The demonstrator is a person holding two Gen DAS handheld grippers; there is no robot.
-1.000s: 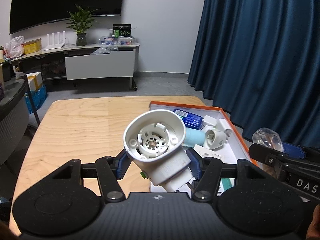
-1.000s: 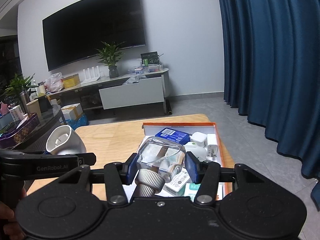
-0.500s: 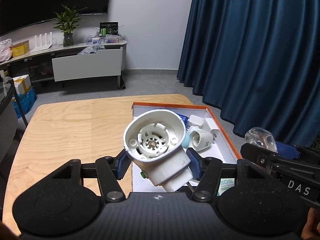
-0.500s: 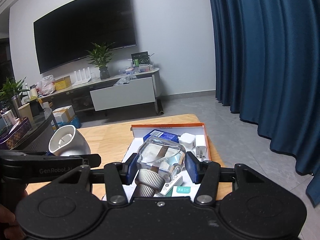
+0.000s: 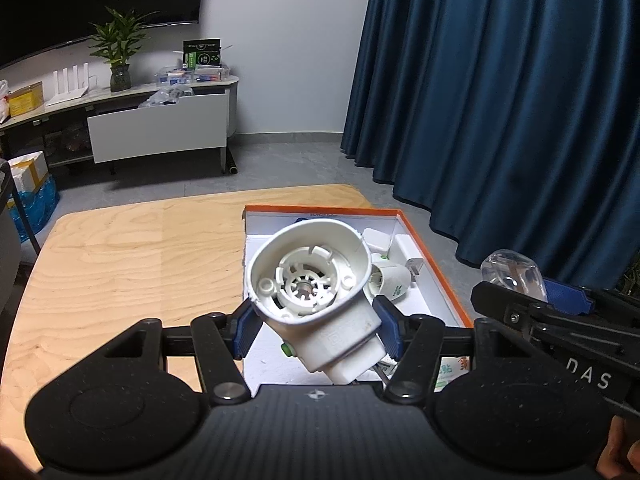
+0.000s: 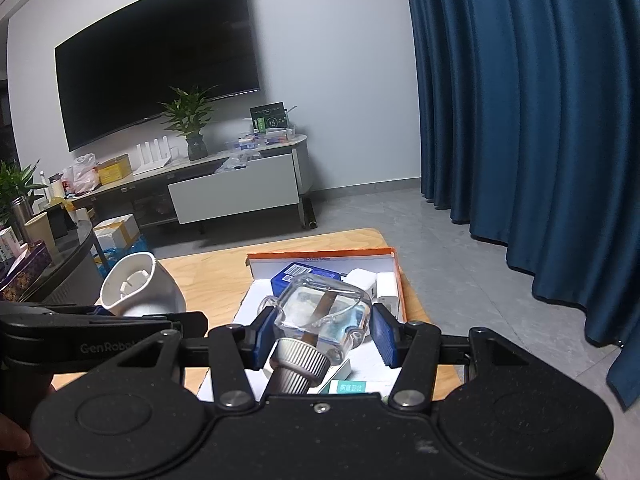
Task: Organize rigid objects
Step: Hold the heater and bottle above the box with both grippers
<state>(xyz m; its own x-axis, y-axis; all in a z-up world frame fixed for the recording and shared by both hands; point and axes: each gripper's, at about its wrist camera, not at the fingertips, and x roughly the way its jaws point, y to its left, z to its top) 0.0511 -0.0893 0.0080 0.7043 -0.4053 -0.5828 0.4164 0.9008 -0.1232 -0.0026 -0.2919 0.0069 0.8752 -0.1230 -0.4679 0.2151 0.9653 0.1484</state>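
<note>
My left gripper (image 5: 316,330) is shut on a white plastic appliance body (image 5: 316,296) with a wide round mouth, held up over the near end of an orange-rimmed white box (image 5: 430,258). That appliance body (image 6: 138,290) also shows at the left of the right wrist view. My right gripper (image 6: 324,334) is shut on a clear glass bottle (image 6: 324,312) with a ribbed silver cap, above the same box (image 6: 396,272). The bottle (image 5: 512,272) appears at the right edge of the left wrist view. In the box lie a blue packet (image 6: 296,276), white chargers (image 6: 362,280) and a small white plug (image 5: 394,278).
The box sits at the right end of a light wooden table (image 5: 120,256). Blue curtains (image 5: 500,120) hang close on the right. A TV stand (image 6: 236,190) with a plant (image 6: 190,120) and clutter stands by the far wall. A dark round table (image 6: 52,256) is at the left.
Both views have swung slightly, so the box and table now sit further left in the frames. Both grippers keep the same hold on their objects.
</note>
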